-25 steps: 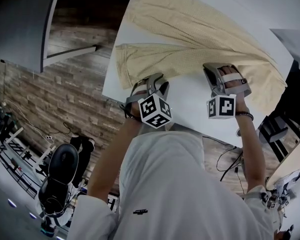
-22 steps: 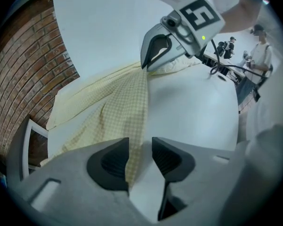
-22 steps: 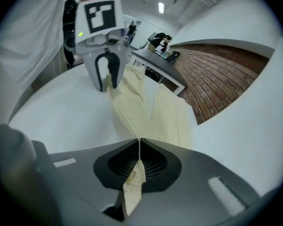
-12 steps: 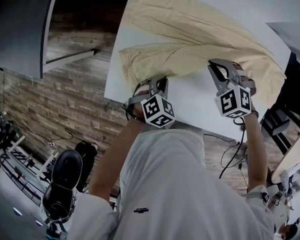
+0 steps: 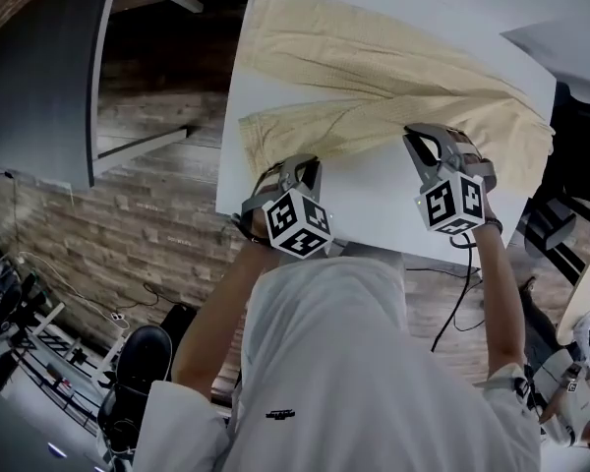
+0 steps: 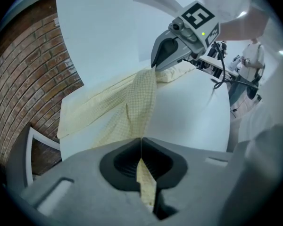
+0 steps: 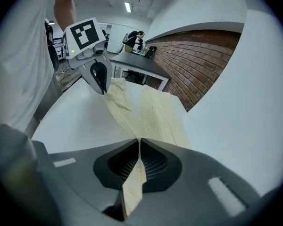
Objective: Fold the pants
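Pale yellow checked pants (image 5: 374, 72) lie spread on the white table (image 5: 374, 205), legs pointing left, waist at the right. My left gripper (image 5: 300, 168) has just closed on the near leg's edge by the hem; in the left gripper view a strip of the pants (image 6: 127, 107) runs pinched between its jaws (image 6: 141, 147). My right gripper (image 5: 425, 144) is shut on the same near edge closer to the waist. Cloth (image 7: 153, 114) is clamped in its jaws (image 7: 138, 147). The fabric stretches between the two grippers, lifted a little off the table.
The table's near edge (image 5: 305, 234) runs just under both grippers. A grey desk (image 5: 39, 67) stands to the left over a wood floor. An office chair (image 5: 133, 367) is at lower left. Cables (image 5: 457, 313) hang at the right. Another white surface (image 5: 560, 37) sits at upper right.
The left gripper's jaws have closed on the leg edge. Both grippers have risen slightly with the cloth, and the right one has rolled, turning its marker cube.
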